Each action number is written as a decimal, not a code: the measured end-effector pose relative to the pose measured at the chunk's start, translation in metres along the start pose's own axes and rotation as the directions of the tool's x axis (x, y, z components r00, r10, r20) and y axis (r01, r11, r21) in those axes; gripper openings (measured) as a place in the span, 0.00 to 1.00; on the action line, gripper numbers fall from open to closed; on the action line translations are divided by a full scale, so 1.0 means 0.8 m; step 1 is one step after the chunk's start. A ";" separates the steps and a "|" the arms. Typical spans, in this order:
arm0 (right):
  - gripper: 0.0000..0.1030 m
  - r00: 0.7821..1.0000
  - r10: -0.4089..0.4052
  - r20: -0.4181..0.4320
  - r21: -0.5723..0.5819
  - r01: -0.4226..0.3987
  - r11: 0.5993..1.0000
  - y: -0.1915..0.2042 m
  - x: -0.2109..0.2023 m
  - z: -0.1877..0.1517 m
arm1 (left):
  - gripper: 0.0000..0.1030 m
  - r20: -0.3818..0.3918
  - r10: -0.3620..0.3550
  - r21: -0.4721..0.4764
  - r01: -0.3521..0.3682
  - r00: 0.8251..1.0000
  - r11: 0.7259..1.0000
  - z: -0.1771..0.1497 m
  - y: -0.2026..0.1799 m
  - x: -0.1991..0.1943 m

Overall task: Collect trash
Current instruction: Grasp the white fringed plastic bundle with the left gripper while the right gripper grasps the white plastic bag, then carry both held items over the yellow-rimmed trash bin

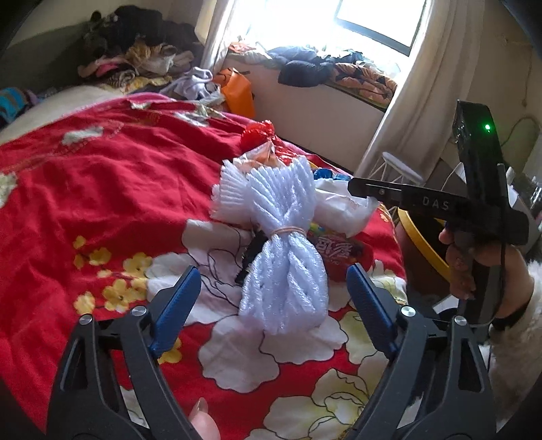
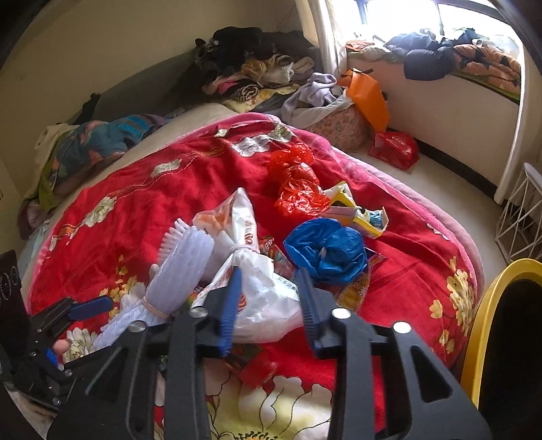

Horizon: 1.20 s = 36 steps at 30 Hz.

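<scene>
The yellow bin (image 2: 481, 325) was cut off by the frame edge. Wrappers beneath the white foam bundle (image 1: 284, 257) were largely hidden. Print on the white plastic bag (image 2: 267, 291) could not be read.

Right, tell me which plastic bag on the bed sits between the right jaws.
The white plastic bag, tied in a knot, lies between the right gripper jaws. The blue bag and the red bag lie farther off.

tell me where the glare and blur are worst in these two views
Left wrist view: the window is blown out white, washing out the curtain edges; the white foam bundle looks soft. Right wrist view: window glare top right, fisheye bends the red blanket, near fingers blurred.
</scene>
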State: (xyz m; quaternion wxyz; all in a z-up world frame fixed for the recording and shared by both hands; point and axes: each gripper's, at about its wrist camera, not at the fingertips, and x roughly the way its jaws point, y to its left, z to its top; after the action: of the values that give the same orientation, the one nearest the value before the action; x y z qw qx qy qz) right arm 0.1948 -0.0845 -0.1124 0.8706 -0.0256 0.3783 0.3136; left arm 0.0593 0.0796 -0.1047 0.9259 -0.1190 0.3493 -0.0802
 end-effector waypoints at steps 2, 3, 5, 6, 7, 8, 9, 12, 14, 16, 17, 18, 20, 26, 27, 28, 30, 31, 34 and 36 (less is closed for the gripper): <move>0.25 1.000 0.011 -0.003 -0.005 -0.011 1.000 0.000 0.000 -0.001 | 0.70 -0.005 -0.010 -0.001 0.010 1.000 1.000 -0.002 -0.001 0.002; 0.21 1.000 0.013 -0.004 -0.017 -0.013 1.000 0.002 0.000 -0.003 | 0.69 -0.008 -0.008 0.004 0.008 1.000 1.000 -0.002 -0.002 0.003; 0.17 1.000 0.016 0.000 -0.031 -0.016 0.999 0.003 -0.002 -0.005 | 0.60 -0.015 -0.014 0.008 0.014 1.000 1.000 -0.003 -0.003 0.005; 0.15 1.000 0.017 0.004 -0.041 -0.017 0.999 0.006 -0.004 -0.006 | 0.58 -0.016 -0.012 0.008 0.012 1.000 1.000 -0.003 -0.004 0.004; 0.14 1.000 0.014 0.008 -0.050 -0.014 0.999 0.008 -0.006 -0.006 | 0.55 -0.014 -0.013 0.008 0.013 1.000 1.000 -0.002 -0.003 0.004; 0.14 1.000 0.016 0.015 -0.063 -0.015 0.998 0.011 -0.010 -0.007 | 0.49 -0.014 -0.017 0.008 0.017 1.000 1.000 -0.002 -0.003 0.004; 0.13 1.000 0.015 0.026 -0.080 -0.013 0.997 0.015 -0.014 -0.008 | 0.47 -0.014 -0.017 0.007 0.017 1.000 1.000 -0.001 -0.004 0.004; 0.11 0.999 0.011 0.048 -0.108 -0.006 0.994 0.023 -0.024 -0.006 | 0.27 -0.019 -0.004 0.008 0.004 1.000 1.000 -0.002 -0.002 0.005; 0.09 0.997 0.008 0.071 -0.117 0.000 0.993 0.029 -0.034 -0.004 | 0.23 -0.019 0.000 0.007 0.001 1.000 1.000 -0.002 -0.002 0.004; 0.08 0.995 0.004 0.096 -0.125 0.008 0.992 0.032 -0.045 -0.001 | 0.21 0.004 -0.005 0.014 0.005 1.000 1.000 -0.002 -0.004 -0.004; 0.08 0.994 0.006 0.110 -0.129 0.008 0.992 0.034 -0.051 0.001 | 0.21 0.024 -0.012 0.019 0.012 1.000 1.000 -0.001 -0.005 -0.010; 0.08 0.992 0.010 0.125 -0.132 0.007 0.991 0.035 -0.058 0.003 | 0.21 0.035 -0.014 0.019 0.014 0.999 1.000 -0.001 -0.006 -0.014; 0.08 0.989 0.015 0.145 -0.127 0.004 0.992 0.037 -0.065 0.005 | 0.20 0.055 -0.011 0.014 0.010 0.998 1.000 0.003 -0.004 -0.023; 0.07 0.980 -0.008 0.200 -0.111 0.031 0.993 0.041 -0.087 0.004 | 0.20 0.118 0.001 -0.033 0.003 0.993 0.999 0.021 0.003 -0.049; 0.07 0.978 -0.012 0.210 -0.099 0.034 0.995 0.039 -0.092 0.003 | 0.20 0.124 0.000 -0.034 0.004 0.992 0.999 0.023 0.002 -0.052; 0.07 0.976 -0.015 0.215 -0.093 0.036 0.995 0.039 -0.094 0.003 | 0.20 0.135 -0.002 -0.031 0.006 0.991 0.999 0.027 0.000 -0.057; 0.07 0.974 -0.027 0.227 -0.083 0.047 0.995 0.036 -0.101 0.002 | 0.20 0.146 -0.003 -0.025 0.007 0.989 1.000 0.031 -0.006 -0.061; 0.07 0.971 -0.037 0.235 -0.074 0.056 0.996 0.032 -0.107 0.001 | 0.20 0.151 -0.004 -0.019 0.007 0.989 1.000 0.033 -0.009 -0.063; 0.06 0.965 -0.054 0.255 -0.043 0.067 0.997 0.023 -0.121 -0.001 | 0.20 0.164 -0.004 -0.002 0.005 0.987 1.000 0.040 -0.021 -0.066; 0.04 0.962 -0.067 0.264 -0.027 0.077 0.997 0.018 -0.128 -0.003 | 0.20 0.167 -0.011 0.008 0.010 0.986 1.000 0.045 -0.029 -0.067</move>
State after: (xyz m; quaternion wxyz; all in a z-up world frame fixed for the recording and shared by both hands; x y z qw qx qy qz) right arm 0.1320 -0.1275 -0.0423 0.9232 -0.0138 0.2524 0.2895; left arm 0.0419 0.0760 -0.0381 0.9519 -0.1240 0.2697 -0.0762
